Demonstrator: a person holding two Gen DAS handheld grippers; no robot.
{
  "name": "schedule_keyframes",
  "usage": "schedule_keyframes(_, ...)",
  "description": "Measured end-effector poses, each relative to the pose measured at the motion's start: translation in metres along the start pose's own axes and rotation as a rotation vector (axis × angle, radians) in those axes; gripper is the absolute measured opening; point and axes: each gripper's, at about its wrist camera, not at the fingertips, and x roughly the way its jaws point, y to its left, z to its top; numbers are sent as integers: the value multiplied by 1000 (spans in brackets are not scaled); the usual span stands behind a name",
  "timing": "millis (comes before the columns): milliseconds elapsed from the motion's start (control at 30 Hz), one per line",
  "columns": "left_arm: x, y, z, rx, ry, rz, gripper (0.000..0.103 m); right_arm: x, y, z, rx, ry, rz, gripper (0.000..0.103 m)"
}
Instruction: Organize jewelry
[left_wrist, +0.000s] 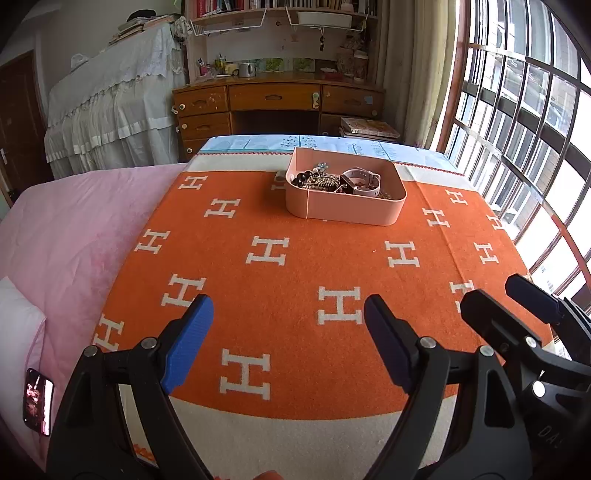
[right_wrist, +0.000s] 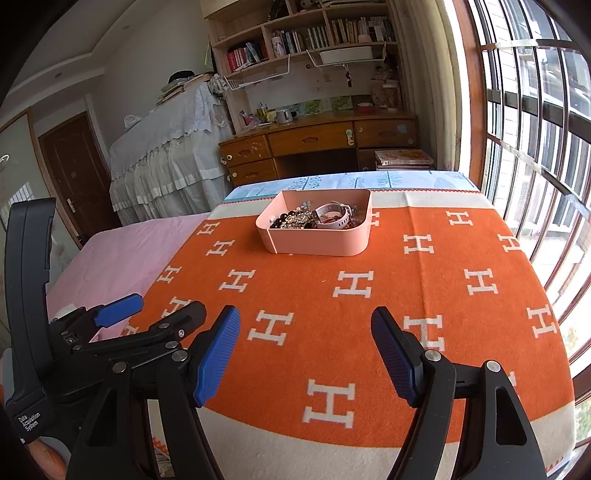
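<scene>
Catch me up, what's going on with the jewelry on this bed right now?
Nothing is being handled yet. A person holds both grippers low over the orange blanket, side by side, jaws open and empty: the left gripper and the right gripper. Ahead, at the blanket's far end, sits a pink tray holding a tangled pile of jewelry and a pale pink watch. Neither gripper is near the tray.
</scene>
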Motion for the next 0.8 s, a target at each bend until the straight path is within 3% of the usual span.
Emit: schedule_keyframes(800, 0, -1, 0, 1, 1, 1, 82, 3, -1, -4, 6, 8, 4, 75)
